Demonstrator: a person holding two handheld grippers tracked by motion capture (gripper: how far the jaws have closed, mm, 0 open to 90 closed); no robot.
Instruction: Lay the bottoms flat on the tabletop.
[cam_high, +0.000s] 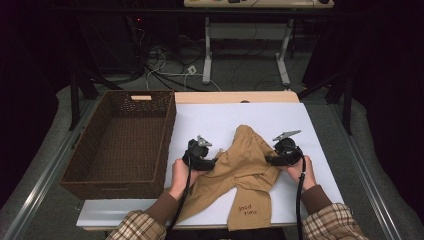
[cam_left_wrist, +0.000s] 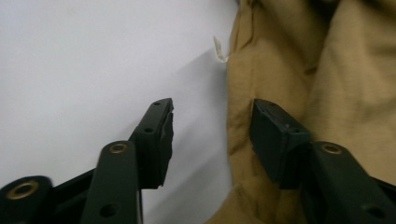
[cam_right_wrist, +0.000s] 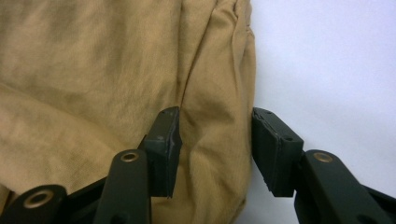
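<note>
Lying rumpled on the white table top (cam_high: 210, 117) is a tan T-shirt (cam_high: 245, 165), bunched up toward its far end and spreading out toward the person, with the small dark words "good time" (cam_high: 245, 209) on the panel nearest the table's front edge. It sits right of the middle of the board, well apart from the dark woven basket (cam_high: 120, 142) that stands off the board's left side.

The left gripper (cam_high: 212, 161) is at the shirt's left edge, held low in the person's left hand (cam_high: 181, 174). In the left gripper view its jaws stand about half open: one pad is over bare white table, the other (cam_left_wrist: 275, 135) lies against the cloth, and the shirt's folded edge (cam_left_wrist: 238, 116) runs up between them without being pinched. A little white tag (cam_left_wrist: 218, 49) sticks out from that edge farther along.

The right gripper (cam_high: 270, 160) is at the shirt's right edge, in the right hand (cam_high: 302, 170). Its jaws are also parted to a middling width. In the right gripper view a thick fold of the tan cloth (cam_right_wrist: 215, 135) sits in the gap, the left pad (cam_right_wrist: 163, 144) resting on fabric and the right pad (cam_right_wrist: 273, 149) clear of it over the white surface, so nothing is clamped.

Plaid sleeves (cam_high: 332, 225) with brown cuffs come in from the bottom.
</note>
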